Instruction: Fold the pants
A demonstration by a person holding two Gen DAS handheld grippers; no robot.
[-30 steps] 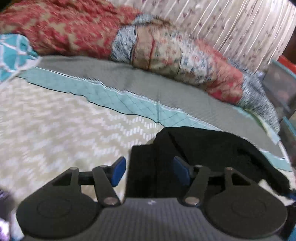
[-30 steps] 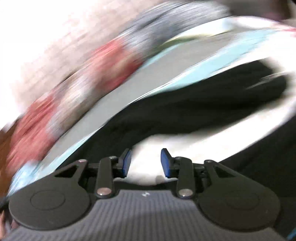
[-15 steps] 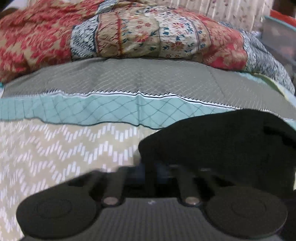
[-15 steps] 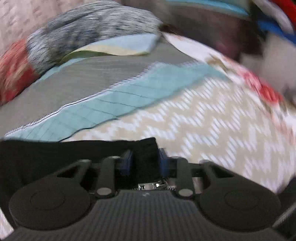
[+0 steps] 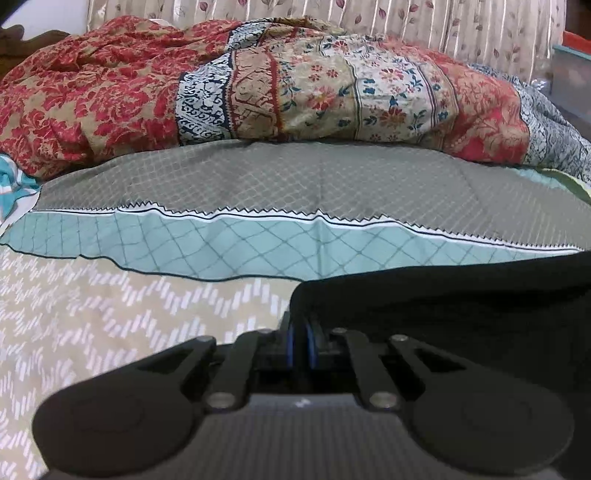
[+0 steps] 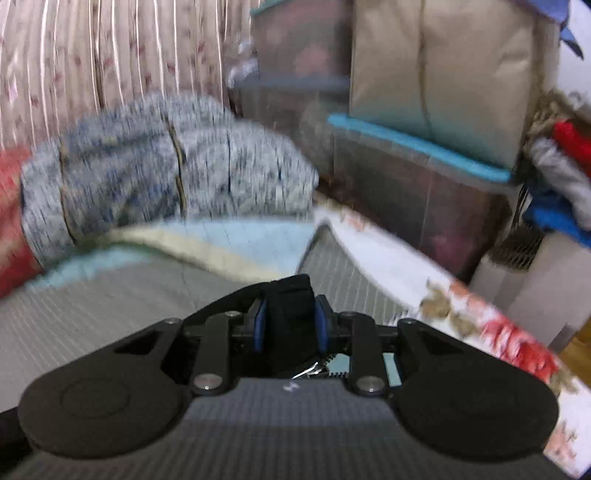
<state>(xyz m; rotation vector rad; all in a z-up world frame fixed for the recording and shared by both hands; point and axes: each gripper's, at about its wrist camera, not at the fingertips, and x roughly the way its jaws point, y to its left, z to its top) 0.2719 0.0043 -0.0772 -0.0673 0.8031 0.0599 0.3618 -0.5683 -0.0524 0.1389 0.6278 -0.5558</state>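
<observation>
While both grippers hold cloth | left gripper (image 5: 300, 341) pinched on black pants (image 5: 461, 295) over bedspread (image 5: 110, 314) | right gripper (image 6: 289, 325) clamps bunched waistband | step: carry-over fold | next: lay corners together.

Left wrist view: pants (image 5: 461, 295) lie on the bedspread (image 5: 110, 332), lower right, edge pinched in the left gripper (image 5: 301, 341). Rolled quilt (image 5: 295, 85) lies across the bed behind them; curtain (image 5: 406, 22) behind the quilt. Right wrist view: wad of pants between the right gripper (image 6: 290, 325) fingers, above the bed. Quilt left behind; stacked storage bins (image 6: 424, 184) right of the bed, clothes pile (image 6: 561, 173) far right.
</observation>
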